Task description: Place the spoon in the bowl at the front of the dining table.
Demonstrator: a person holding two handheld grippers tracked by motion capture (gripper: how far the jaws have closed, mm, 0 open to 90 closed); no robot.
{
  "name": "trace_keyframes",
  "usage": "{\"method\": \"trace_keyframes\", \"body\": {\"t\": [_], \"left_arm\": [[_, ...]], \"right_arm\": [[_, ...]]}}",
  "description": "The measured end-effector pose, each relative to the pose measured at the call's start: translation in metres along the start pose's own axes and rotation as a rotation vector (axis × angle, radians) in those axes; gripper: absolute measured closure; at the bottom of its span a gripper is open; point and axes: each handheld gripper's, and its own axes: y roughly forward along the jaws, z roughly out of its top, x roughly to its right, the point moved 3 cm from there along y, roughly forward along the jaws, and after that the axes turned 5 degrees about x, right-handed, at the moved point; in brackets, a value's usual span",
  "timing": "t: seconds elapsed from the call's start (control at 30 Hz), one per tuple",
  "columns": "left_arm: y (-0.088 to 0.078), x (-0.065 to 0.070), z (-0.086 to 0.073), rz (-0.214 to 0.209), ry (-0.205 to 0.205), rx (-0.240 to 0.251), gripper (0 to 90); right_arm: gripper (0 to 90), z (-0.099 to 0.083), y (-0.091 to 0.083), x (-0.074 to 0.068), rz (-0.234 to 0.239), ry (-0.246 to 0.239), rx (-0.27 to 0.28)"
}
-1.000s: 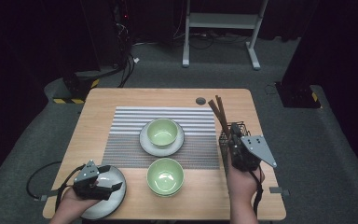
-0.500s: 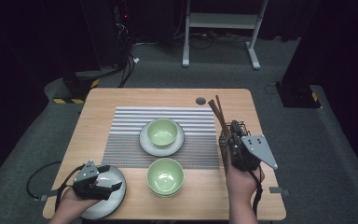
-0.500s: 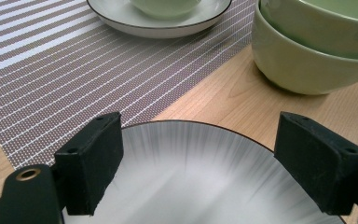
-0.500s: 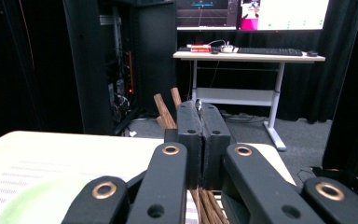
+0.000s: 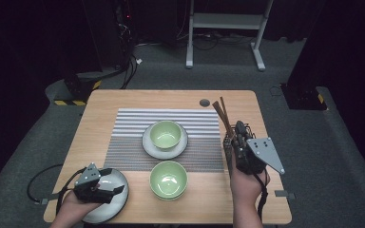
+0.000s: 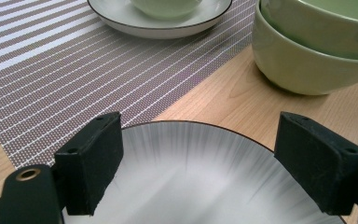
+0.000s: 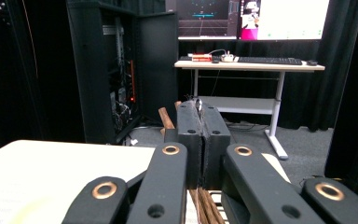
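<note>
A white plate with a dark rim lies at the table's front left. My left gripper hovers low over it, jaws wide apart, nothing between them. Beside it stands a pale green bowl, which in the left gripper view looks like two nested bowls. Another green bowl sits on a white plate on the striped placemat. At the right, my right gripper points level and away, jaws pressed together. Brown chopsticks slant out beneath and past it, over a wire basket.
The wooden table has a round dark cable hole at its far edge. Beyond the table are a desk frame, a dark equipment cabinet and lit monitors. The left gripper's cable loops off the table's left side.
</note>
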Motion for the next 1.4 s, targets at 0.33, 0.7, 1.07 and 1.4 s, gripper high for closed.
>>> {"method": "trace_keyframes", "body": {"t": [0.33, 0.7, 1.07, 1.4], "left_arm": [[-0.001, -0.001, 0.001, 0.002, 0.002, 0.004, 15.8], [0.000, 0.000, 0.000, 0.000, 0.000, 0.006, 15.8], [-0.001, -0.001, 0.001, 0.002, -0.001, 0.006, 15.7], [-0.001, -0.002, 0.001, 0.008, -0.001, 0.013, 15.0]], "right_arm": [[88.6, 0.009, -0.001, -0.004, 0.005, -0.007, 0.029], [88.6, 0.016, -0.001, -0.009, 0.016, -0.016, 0.041], [88.6, 0.018, 0.001, -0.018, 0.038, -0.017, 0.044], [88.6, 0.016, 0.004, -0.027, 0.063, -0.018, 0.042]]}}
